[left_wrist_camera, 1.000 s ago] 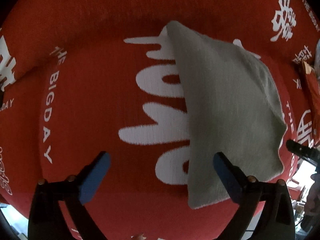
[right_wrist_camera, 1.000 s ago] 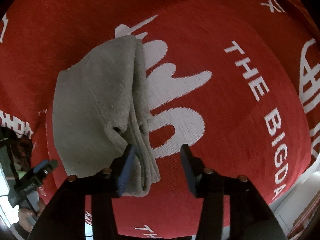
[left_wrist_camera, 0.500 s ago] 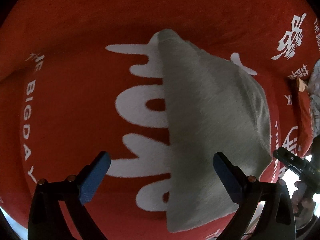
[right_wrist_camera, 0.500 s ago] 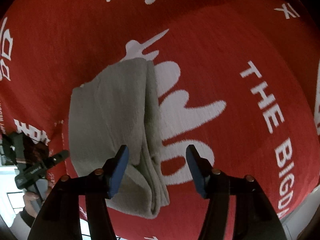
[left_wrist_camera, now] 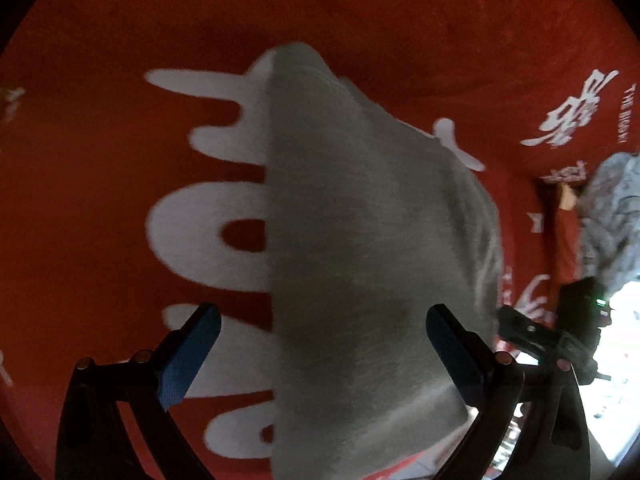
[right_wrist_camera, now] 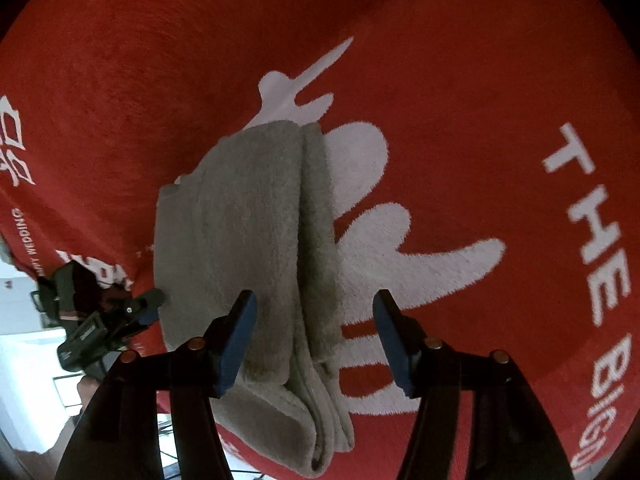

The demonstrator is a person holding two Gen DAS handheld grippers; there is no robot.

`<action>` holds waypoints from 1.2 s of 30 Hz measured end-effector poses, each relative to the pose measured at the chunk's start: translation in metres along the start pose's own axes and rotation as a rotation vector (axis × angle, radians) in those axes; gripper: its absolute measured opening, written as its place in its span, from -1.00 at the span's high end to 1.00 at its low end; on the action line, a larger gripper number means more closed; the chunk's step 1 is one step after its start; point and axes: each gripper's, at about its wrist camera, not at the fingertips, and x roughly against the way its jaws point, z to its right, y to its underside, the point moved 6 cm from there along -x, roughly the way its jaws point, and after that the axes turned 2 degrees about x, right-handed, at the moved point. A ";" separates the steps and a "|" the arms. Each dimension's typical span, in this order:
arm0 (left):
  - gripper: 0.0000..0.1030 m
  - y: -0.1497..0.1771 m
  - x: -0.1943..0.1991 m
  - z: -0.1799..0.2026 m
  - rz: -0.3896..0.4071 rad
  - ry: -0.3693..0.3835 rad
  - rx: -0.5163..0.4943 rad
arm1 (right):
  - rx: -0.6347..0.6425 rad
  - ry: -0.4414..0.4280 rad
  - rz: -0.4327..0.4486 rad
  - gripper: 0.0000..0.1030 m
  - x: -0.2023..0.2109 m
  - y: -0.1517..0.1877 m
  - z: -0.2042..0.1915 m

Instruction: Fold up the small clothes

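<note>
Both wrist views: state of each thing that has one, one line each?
Grey terry cloth: folded in layers, flat on red blanket, not gripped.
Red blanket with white lettering: spread flat under the cloth.
Left tongs: open, astride the cloth's near end.
Right tongs: open, just been widening, folded edge between them, pads not pressing.

Red cloth surface [right_wrist_camera: 460,100] with white lettering and large white characters. Grey folded towel [right_wrist_camera: 248,240] lies flat on it, centre; layered fold edges run along its 3 o'clock side.
</note>
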 end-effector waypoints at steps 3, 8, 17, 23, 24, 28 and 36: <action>-1.00 -0.001 -0.011 0.009 -0.026 0.053 -0.022 | 0.012 -0.096 -0.041 -0.25 -0.011 -0.003 -0.002; -1.00 -0.003 -0.029 0.026 -0.045 0.054 -0.055 | 0.077 -0.159 -0.096 -0.26 -0.027 -0.009 -0.013; -1.00 -0.006 -0.040 0.035 -0.036 -0.013 -0.081 | 0.084 -0.271 -0.151 -0.30 -0.058 -0.022 -0.036; -0.32 -0.004 -0.028 0.033 0.012 -0.019 -0.069 | -0.069 -0.277 -0.143 0.35 -0.055 -0.012 -0.022; -0.12 -0.004 -0.024 0.032 0.021 -0.010 -0.067 | -0.079 -0.294 -0.133 0.40 -0.052 -0.009 -0.024; 0.09 0.003 -0.004 0.031 0.041 0.051 -0.062 | -0.077 -0.363 -0.118 0.44 -0.040 -0.002 -0.047; 0.09 0.027 0.056 0.034 0.084 0.097 -0.115 | -0.063 -0.443 -0.122 0.44 -0.014 0.026 -0.098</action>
